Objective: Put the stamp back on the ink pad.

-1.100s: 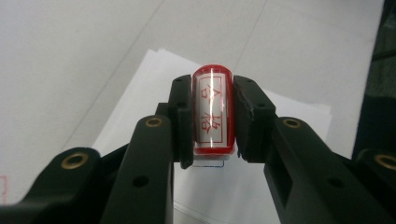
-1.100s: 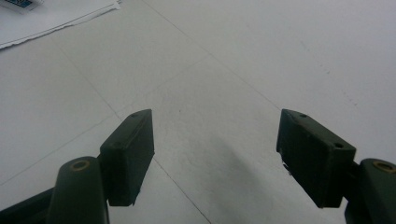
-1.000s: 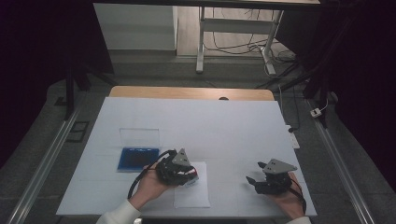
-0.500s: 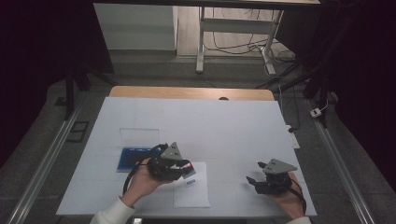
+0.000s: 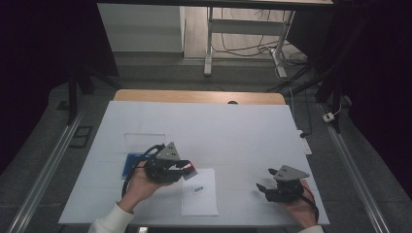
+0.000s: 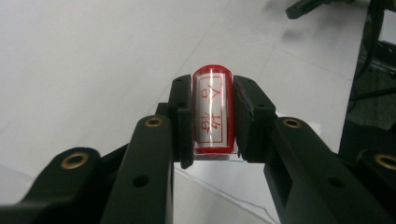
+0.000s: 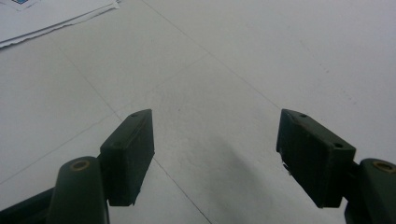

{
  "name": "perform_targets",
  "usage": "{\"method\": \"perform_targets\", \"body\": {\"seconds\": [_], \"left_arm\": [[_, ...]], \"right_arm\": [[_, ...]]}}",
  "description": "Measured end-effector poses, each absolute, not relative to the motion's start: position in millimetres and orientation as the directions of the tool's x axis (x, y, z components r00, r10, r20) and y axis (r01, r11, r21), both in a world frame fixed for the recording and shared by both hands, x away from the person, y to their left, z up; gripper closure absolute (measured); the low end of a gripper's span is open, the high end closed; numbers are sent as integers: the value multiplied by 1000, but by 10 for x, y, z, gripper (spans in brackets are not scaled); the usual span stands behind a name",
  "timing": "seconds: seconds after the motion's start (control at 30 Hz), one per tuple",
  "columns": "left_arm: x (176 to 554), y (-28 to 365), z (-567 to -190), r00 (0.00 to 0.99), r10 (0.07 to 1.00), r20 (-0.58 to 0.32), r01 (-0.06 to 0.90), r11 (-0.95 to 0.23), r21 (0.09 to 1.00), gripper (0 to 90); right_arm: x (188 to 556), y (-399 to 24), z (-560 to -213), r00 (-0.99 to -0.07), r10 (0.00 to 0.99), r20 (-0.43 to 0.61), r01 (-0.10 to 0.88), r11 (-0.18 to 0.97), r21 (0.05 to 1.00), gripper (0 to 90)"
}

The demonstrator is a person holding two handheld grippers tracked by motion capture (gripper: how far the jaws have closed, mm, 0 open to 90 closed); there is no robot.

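My left gripper (image 5: 186, 169) is shut on a red stamp (image 5: 191, 170) and hangs just above the upper left corner of a white paper sheet (image 5: 200, 204). A small printed mark (image 5: 197, 189) sits on the sheet. In the left gripper view the stamp (image 6: 212, 114) is clamped upright between the pads (image 6: 183, 116), its clear face with red characters turned to the camera. Near the table's front right, my right gripper (image 5: 265, 180) rests with nothing in it. Its jaws stand wide apart in the right gripper view (image 7: 215, 140), over bare white tabletop.
A blue ink pad (image 5: 130, 165) lies left of the left hand, with a clear lid (image 5: 144, 141) behind it. The white table top (image 5: 233, 131) has its wooden far edge (image 5: 194, 96) beyond. The paper's corner (image 7: 42, 21) shows at the upper left of the right gripper view.
My left gripper has risen and drifted left off the paper with the stamp, uncovering the small mark on the sheet. The right gripper has stayed put.
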State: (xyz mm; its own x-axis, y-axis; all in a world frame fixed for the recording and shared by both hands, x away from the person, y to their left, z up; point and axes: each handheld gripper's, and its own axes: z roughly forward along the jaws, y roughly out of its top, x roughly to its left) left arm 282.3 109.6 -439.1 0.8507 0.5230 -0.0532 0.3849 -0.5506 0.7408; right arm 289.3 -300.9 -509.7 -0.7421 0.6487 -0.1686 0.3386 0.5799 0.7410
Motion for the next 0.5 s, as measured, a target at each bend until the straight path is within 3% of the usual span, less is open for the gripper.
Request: {"method": "perform_targets", "body": {"seconds": [0.5], "left_arm": [[2866, 1509, -4314, 802, 594, -65, 423, -488, 764, 699]], "right_arm": [[2888, -3010, -5096, -744, 647, -166, 337, 578, 743, 273]]}}
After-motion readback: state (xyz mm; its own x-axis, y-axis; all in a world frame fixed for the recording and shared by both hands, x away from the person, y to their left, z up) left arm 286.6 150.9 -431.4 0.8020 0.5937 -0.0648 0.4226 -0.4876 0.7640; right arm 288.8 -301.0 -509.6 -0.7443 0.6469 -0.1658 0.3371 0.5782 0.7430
